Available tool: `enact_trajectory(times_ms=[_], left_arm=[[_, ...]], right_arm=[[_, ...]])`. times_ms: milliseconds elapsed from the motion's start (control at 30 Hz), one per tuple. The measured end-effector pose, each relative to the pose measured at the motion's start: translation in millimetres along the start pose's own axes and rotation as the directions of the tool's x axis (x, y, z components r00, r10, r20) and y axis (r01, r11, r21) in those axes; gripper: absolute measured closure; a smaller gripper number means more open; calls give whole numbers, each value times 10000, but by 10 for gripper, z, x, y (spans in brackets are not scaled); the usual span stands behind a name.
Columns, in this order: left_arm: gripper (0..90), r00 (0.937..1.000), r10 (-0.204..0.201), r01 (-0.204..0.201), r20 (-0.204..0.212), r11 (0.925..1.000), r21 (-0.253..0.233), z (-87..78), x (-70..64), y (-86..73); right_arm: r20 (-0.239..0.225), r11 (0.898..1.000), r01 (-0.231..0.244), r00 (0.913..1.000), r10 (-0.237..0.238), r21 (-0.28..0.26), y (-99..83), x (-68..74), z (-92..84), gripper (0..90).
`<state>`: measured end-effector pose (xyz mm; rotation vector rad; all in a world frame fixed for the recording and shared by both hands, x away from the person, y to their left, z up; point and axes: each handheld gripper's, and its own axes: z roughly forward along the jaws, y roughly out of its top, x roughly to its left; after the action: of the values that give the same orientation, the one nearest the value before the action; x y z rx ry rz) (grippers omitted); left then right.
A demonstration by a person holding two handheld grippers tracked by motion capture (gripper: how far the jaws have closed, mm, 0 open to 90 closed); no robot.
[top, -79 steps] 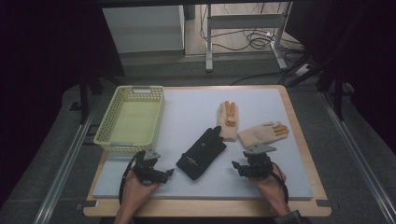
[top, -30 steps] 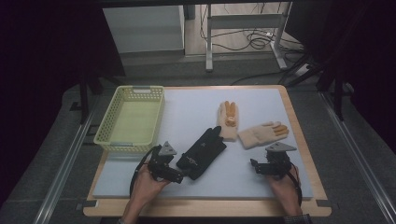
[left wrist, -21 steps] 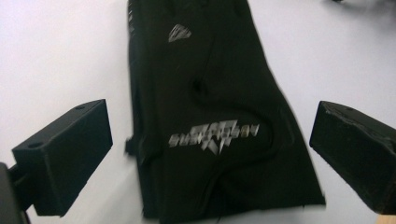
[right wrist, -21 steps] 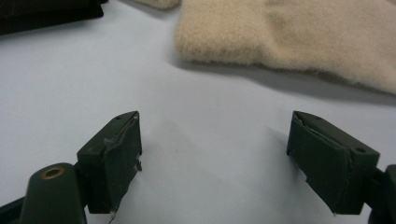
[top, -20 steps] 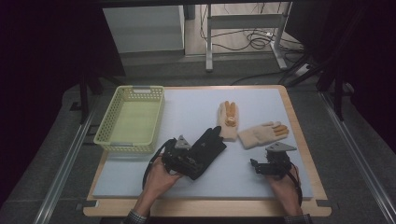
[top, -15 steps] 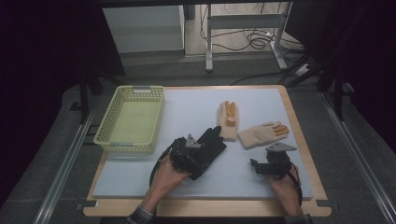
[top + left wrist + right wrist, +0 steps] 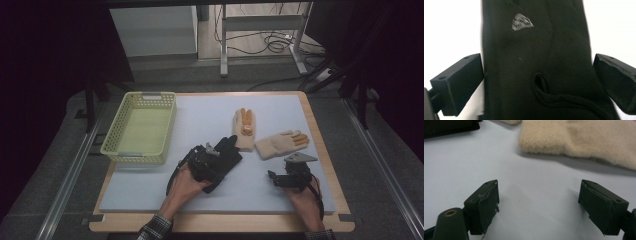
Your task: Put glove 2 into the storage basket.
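Three gloves on mat, none in yellow basket (image 7: 140, 127). Left gripper (image 7: 210, 161) spread astride black glove (image 7: 536, 62), unclamped; right gripper (image 7: 546, 207) spread, empty, near beige glove (image 7: 584, 137).

A wooden table (image 7: 320, 145) sits at the centre of the frame, covered by a pale blue mat (image 7: 210, 112). On the mat lie a yellow-green basket (image 7: 141, 128) at left, a black glove (image 7: 225, 155) near the middle, and two cream gloves with orange fingertips: one (image 7: 244, 127) upper middle, the other (image 7: 280, 145) just right of it.
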<state>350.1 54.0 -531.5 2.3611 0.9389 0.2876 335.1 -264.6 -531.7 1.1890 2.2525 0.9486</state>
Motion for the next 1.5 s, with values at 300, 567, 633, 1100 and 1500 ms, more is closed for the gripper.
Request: enact_trajectory(times_ms=[300,567,633,1100,1500], left_arm=[[81,9999,-49,52,-153,9997,240,-30,35,26],[508,9995,-145,157,-292,9991,382,-136,84,42],[590,9997,-189,193,-128,9992,352,-153,95,36],[652,9949,-938,962,366,9929,-702,-548,348,91],[647,9878,-1375,1298,-731,9863,-1021,-1106,774,303]], right_arm=[[2,10000,23,10000,-23,-7,0,0,1,167],[16,10000,33,10000,-33,8,1,2,2,166],[16,10000,34,10000,-34,9,1,2,2,166],[19,10000,14,10000,-14,21,1,3,1,166],[17,10000,13,10000,-13,-5,0,3,3,166]])
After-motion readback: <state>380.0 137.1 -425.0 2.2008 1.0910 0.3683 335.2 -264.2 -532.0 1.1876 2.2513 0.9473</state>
